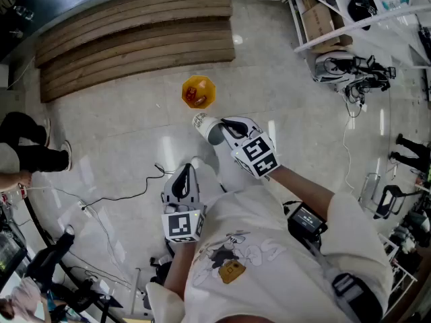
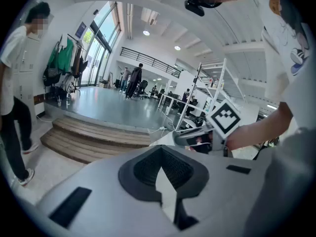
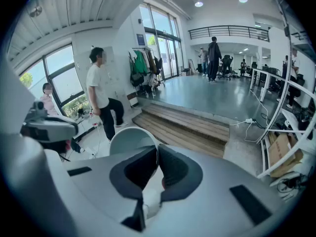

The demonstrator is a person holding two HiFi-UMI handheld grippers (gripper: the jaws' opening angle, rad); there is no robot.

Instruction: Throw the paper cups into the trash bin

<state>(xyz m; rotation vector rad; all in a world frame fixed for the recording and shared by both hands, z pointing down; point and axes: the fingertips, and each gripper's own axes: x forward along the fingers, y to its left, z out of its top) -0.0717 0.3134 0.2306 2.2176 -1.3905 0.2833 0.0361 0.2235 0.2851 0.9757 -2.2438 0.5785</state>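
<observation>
1. Paper cup (image 1: pixel 204 125): my right gripper (image 1: pixel 221 130) is clamping its wall and holding it near the orange trash bin (image 1: pixel 199 91), apparently ready for dropping.
2. My left gripper (image 1: pixel 187 172) is seemingly pinching a second paper cup (image 1: pixel 199 163), farther back.

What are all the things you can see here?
paper cup: two, white, one pinched in each hand-held gripper.
trash bin: one, orange, on the floor just beyond the cups.
wooden steps: one set, brown, behind the bin.
cables: several, black and white, on the floor at left.
rack: one, white, upper right.
bystander: one, white top and dark trousers, near the steps.
left hand-held gripper: one, white, shut on a cup.
right hand-held gripper: one, white, shut on the other cup, nearer the bin.
</observation>
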